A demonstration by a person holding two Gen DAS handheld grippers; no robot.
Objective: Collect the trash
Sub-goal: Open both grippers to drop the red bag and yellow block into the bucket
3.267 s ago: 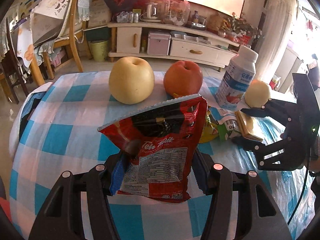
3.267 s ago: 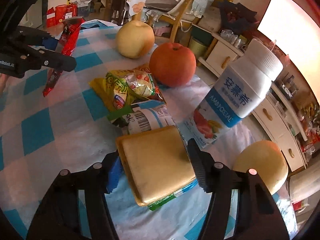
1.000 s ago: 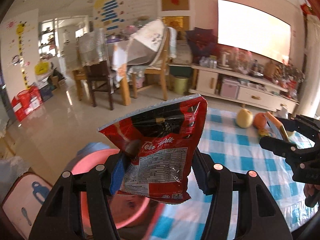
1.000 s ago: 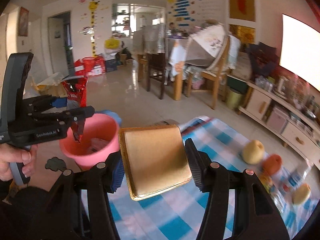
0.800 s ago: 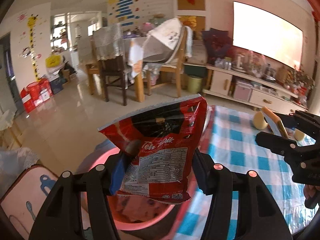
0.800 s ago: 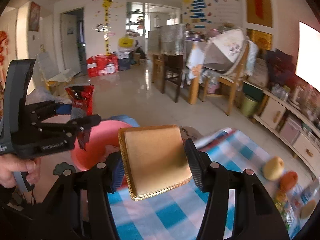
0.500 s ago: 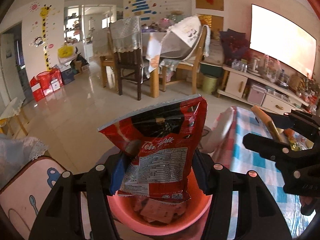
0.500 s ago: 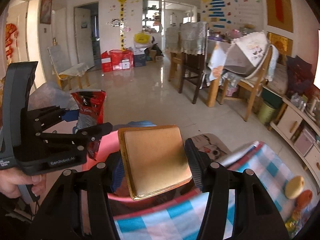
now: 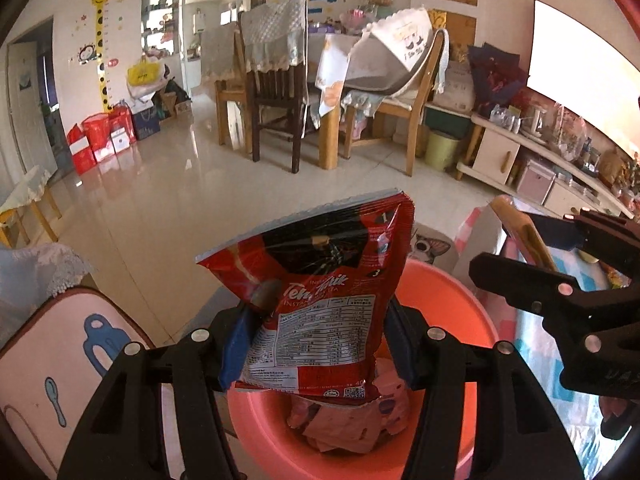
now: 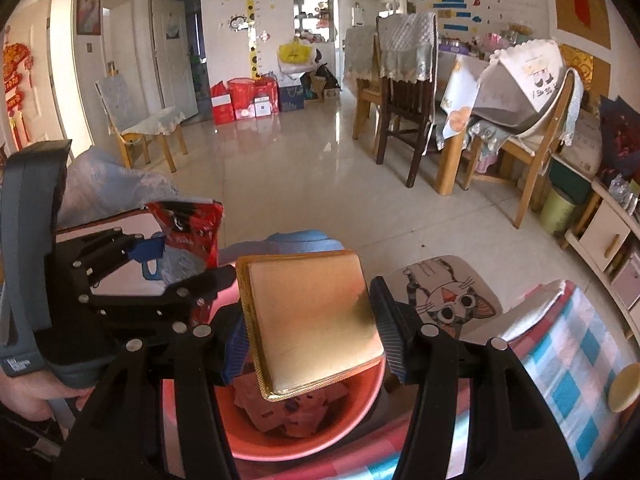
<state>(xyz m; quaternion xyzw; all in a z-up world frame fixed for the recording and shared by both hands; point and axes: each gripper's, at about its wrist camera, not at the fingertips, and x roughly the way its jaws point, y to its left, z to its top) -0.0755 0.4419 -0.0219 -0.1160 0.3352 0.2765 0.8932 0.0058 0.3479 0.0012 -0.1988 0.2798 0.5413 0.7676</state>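
Note:
A red instant-tea packet [image 9: 320,304] stands upright between the pads of my left gripper [image 9: 316,348], which is shut on it. It hangs over a pink plastic bin [image 9: 444,304] on the floor with crumpled wrappers [image 9: 348,424] inside. My right gripper [image 10: 310,332] is shut on a flat gold packet [image 10: 308,312], also held above the pink bin [image 10: 300,440]. In the left wrist view the right gripper [image 9: 568,276] shows at the right with the gold packet [image 9: 520,232] edge-on. The right wrist view has the left gripper [image 10: 160,276] with the red packet [image 10: 192,224] at the left.
The table with the blue checked cloth [image 10: 560,392] lies to the right of the bin. A stool with a cat-face cushion [image 10: 444,296] stands behind the bin, a pink cushioned stool [image 9: 48,368] to its left. Dining chairs [image 9: 276,96] and a TV cabinet [image 9: 520,160] stand farther back.
Both grippers have swung away from the table and sunk over the pink bin, each keeping its packet. The bin now lies right under them and the table has slid off to the right.

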